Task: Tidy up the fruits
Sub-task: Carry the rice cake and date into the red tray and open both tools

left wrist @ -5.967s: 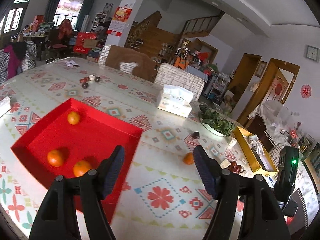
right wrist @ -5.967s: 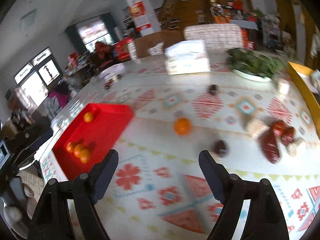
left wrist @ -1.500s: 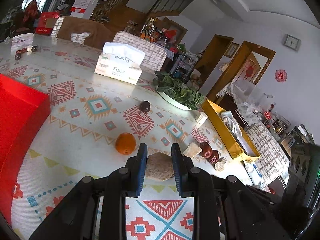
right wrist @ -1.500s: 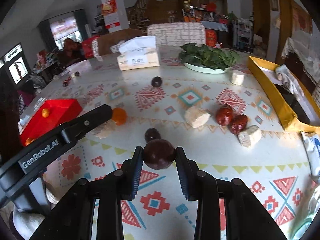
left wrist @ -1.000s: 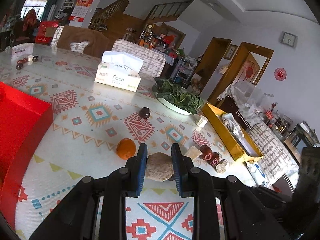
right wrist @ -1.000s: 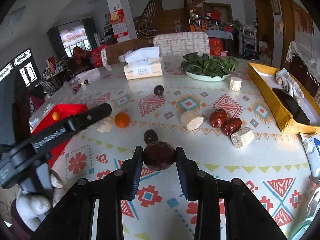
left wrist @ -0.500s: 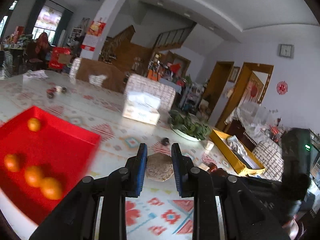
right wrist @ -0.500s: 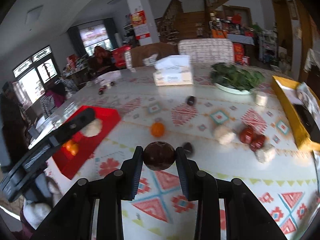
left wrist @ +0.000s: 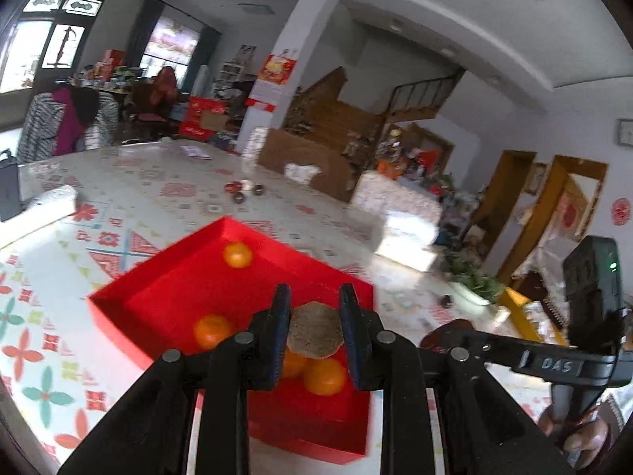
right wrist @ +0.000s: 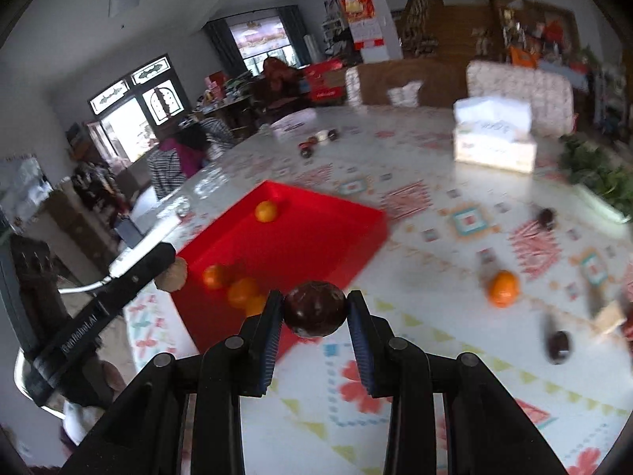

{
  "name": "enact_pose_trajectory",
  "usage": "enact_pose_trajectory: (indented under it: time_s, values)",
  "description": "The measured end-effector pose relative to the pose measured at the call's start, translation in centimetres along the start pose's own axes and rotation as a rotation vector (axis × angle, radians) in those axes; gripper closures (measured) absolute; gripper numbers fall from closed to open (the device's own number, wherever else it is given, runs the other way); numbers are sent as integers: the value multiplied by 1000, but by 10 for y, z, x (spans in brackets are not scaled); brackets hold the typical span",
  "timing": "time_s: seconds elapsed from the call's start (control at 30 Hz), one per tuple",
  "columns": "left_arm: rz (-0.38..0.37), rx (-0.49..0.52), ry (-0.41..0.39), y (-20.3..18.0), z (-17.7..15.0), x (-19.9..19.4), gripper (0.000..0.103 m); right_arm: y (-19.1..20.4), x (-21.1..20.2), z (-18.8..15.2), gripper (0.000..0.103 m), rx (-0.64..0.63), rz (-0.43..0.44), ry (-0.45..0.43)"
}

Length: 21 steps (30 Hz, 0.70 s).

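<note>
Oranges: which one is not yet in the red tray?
The orange lying alone on the patterned tablecloth, to the right of the red tray. The other four sit inside the tray.

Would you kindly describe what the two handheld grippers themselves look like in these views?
Both are matte black plastic. The left gripper and right gripper each have two flat fingers lined with ribbed bluish pads, joined to angular linkage arms by round silver pivot pins. Seen from the side, the arms carry embossed lettering, blurred here. A boxy black unit with a small green light rides on the right one.
</note>
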<state>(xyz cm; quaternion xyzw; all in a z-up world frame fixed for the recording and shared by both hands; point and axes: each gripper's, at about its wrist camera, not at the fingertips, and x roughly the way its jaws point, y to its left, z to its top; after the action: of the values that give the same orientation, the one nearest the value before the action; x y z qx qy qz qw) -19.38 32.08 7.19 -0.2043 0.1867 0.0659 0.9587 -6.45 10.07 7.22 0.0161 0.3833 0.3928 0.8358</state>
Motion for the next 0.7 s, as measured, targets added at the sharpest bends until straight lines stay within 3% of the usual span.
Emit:
enact_pose_trajectory:
  time_s: [0.2, 0.37, 0.53, 0.7]
  values:
    - [135, -28, 81, 30, 7, 31, 79, 16, 40, 15, 67, -16, 22, 63]
    - [195, -20, 105, 40, 9, 43, 79, 37, 72, 25, 67, -74, 25, 109]
    - [193, -33, 130, 47, 9, 52, 78, 56, 106, 33, 67, -150, -24, 146]
    - [170, -68, 130, 53, 6, 49, 59, 64, 130, 32, 67, -168, -38, 175]
